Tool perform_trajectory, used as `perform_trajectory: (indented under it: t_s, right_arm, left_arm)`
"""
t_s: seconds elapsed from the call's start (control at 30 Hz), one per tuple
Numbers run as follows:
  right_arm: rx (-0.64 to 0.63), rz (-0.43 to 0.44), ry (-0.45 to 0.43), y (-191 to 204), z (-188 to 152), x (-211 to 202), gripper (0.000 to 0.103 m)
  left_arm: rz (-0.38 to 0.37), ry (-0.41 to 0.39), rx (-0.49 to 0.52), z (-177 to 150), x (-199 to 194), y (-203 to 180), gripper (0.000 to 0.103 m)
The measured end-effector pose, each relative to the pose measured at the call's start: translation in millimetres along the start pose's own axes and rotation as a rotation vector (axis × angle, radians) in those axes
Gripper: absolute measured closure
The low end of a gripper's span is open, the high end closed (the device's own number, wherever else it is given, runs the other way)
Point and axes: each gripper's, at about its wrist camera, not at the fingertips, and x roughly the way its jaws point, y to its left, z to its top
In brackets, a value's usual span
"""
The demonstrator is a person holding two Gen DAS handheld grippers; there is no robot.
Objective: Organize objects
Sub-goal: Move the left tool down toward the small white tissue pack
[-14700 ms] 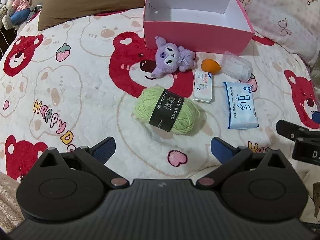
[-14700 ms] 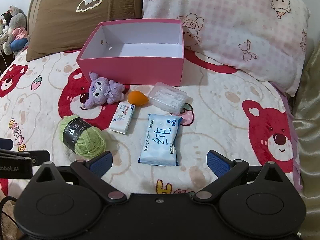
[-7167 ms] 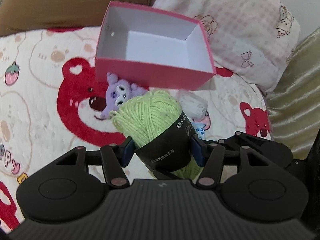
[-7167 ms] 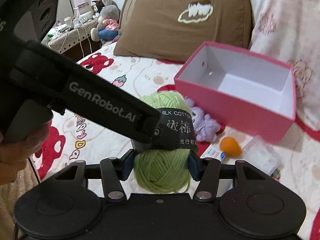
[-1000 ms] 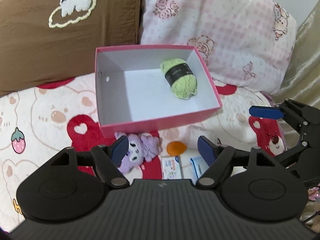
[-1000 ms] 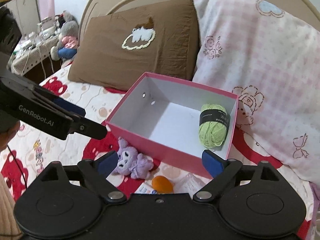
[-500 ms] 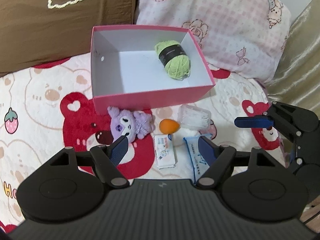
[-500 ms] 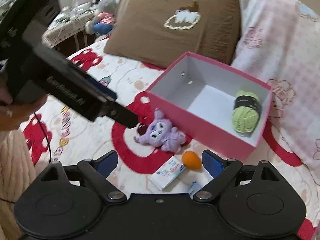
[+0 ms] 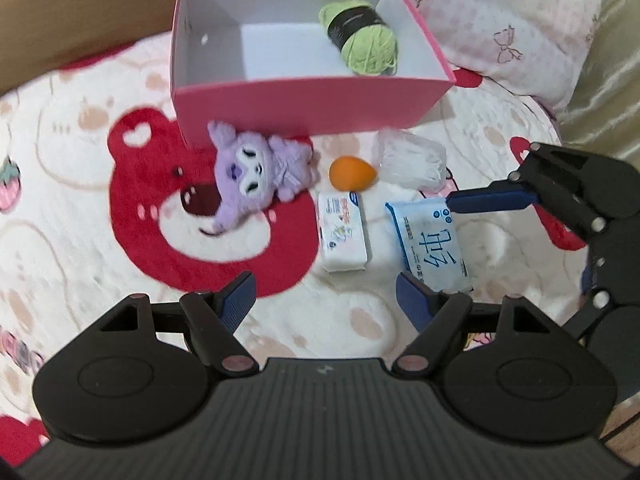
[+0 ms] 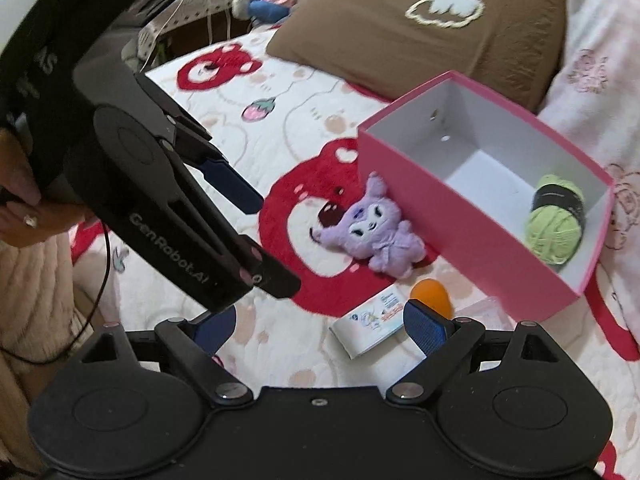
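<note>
**Yarn boxed, five items out on the bedspread**

Inside the pink cardboard box with white inner walls (image 9: 308, 108): one ball of light green yarn with a black paper band (image 9: 362, 42), lying against the box's right-hand wall in the left wrist view.

On the white plush bedspread printed with red bear faces (image 9: 80, 240), just in front of the box's near wall: a small purple plush toy with a white face (image 9: 256, 168), lying on a red bear print and close against the box. Beside it, to the right: an orange egg-shaped makeup sponge (image 9: 352, 173), then a clear plastic case of white contents (image 9: 410, 158). Nearer the camera: a small white tissue pack with coloured print (image 9: 343, 236) and a pale blue wet-wipe pack with a large character on it (image 9: 434, 242), side by side but apart.

Left gripper (image 9: 324, 298): fingers spread apart, nothing between them, hovering over the bedspread near the white tissue pack. Right gripper (image 10: 320, 326): blue pads wide apart, empty, above the white pack and the orange sponge; in the left view one blue fingertip over the top corner of the blue pack, contact not clear.

Behind the box: a brown pillow with a cream cloud motif (image 10: 432, 28) and a pink checked pillow (image 9: 512, 24).
</note>
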Motion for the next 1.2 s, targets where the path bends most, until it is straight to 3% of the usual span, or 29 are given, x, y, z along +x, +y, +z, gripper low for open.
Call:
perform_trajectory:
  t_s: [0.13, 0.3, 0.43, 0.57, 0.77, 1.03, 1.2]
  right_arm:
    - [-0.054, -0.008, 0.027, 3, -9, 16, 0.010]
    - [-0.119, -0.040, 0.026, 3, -22, 34, 0.010]
    - [-0.178, -0.025, 0.034, 2, -33, 47, 0.010]
    - [-0.203, -0.052, 0.054, -1, -38, 62, 0.011]
    - [-0.259, -0.093, 0.040, -1, -43, 87, 0.012]
    - [-0.372, -0.173, 0.031, -3, -50, 113, 0.016]
    - [-0.416, -0.172, 0.035, -5, -53, 122, 0.016]
  left_arm:
    - [0.007, 0.009, -0.013, -6, 14, 2, 0.028]
    - [-0.055, 0.079, -0.098, -13, 46, 13, 0.029]
    - [-0.029, 0.059, -0.112, -22, 63, 15, 0.030]
    - [-0.064, 0.025, -0.172, -26, 78, 19, 0.033]
    - [-0.001, -0.009, -0.150, -30, 105, 19, 0.048]
    - [-0.085, -0.041, -0.194, -27, 117, 26, 0.061]
    - [-0.141, -0.022, -0.214, -26, 124, 29, 0.073]
